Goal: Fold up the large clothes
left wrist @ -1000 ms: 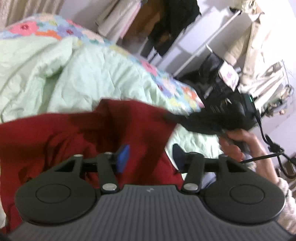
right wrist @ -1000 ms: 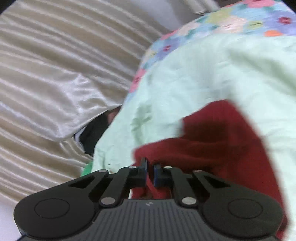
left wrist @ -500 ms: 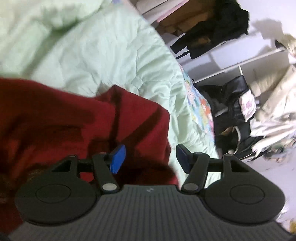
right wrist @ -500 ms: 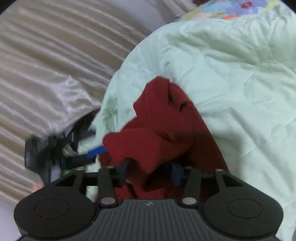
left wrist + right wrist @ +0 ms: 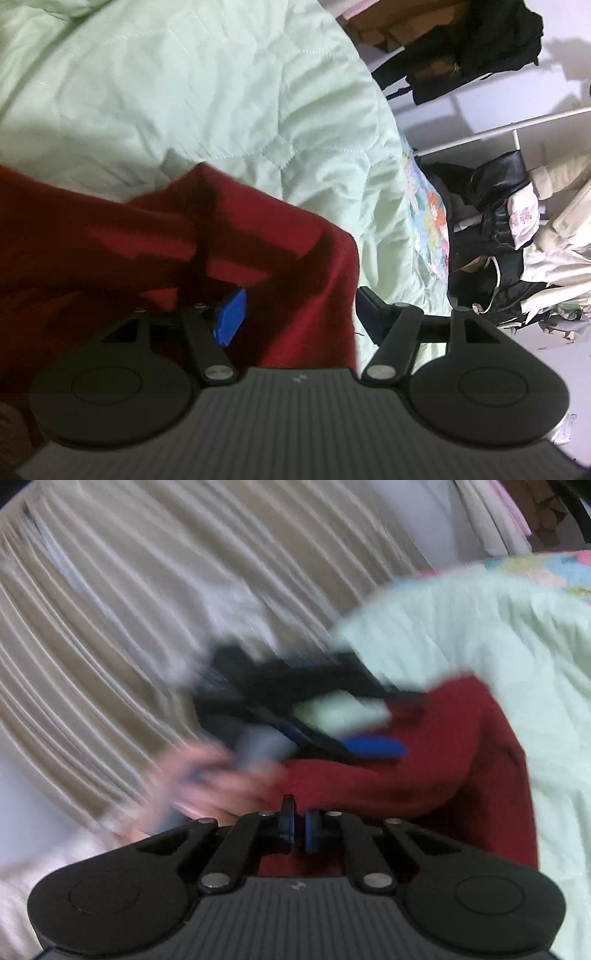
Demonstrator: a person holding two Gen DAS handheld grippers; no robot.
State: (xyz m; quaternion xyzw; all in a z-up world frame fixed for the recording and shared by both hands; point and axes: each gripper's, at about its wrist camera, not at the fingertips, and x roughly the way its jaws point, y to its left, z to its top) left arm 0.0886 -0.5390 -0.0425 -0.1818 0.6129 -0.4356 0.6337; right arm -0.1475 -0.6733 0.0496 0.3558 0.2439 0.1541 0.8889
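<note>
Red garment lies bunched on the pale green quilt. Left gripper: jaws spread wide, red cloth between them. Right gripper: jaws nearly closed beside the garment, with nothing visibly between them.

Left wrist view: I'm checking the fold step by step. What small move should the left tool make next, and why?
Probably close the left tool on the dark red fabric garment. Its blue-padded fingers stand wide open with the garment's edge lying between them, unheld, on the pale green quilted bedcover. The right tool looks shut at the red cloth.
</note>
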